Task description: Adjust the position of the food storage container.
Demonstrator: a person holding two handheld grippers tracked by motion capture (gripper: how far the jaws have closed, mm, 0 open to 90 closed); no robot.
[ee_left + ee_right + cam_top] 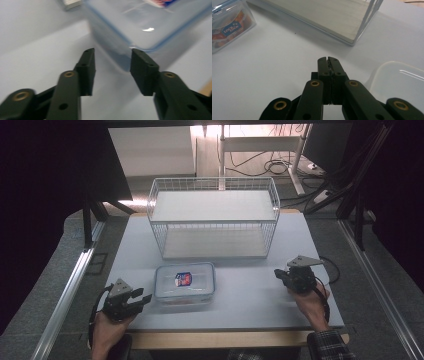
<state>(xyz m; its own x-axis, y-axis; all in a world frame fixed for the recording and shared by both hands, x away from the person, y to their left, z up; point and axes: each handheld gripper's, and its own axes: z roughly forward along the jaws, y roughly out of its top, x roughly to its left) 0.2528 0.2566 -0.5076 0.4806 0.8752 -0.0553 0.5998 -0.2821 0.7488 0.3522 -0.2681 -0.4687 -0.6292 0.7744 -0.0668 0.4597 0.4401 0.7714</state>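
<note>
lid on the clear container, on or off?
On. The high view shows the clear container flat on the table, its blue-rimmed lid covering the top, label in the middle. Whether its latches are fastened: cannot tell.

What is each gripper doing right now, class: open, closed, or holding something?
Left gripper: open, jaws apart just short of the clear container, nothing held.
Right gripper: closed, jaws together, holding nothing.

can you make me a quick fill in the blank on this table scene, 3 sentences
1. The clear food container lies on the table in front of the white wire ____.
2. The right gripper rests with its jaws ____.
3. The left gripper points at the container with its jaws ____, nothing pressed between them.

Missing words: basket; shut; open
</note>
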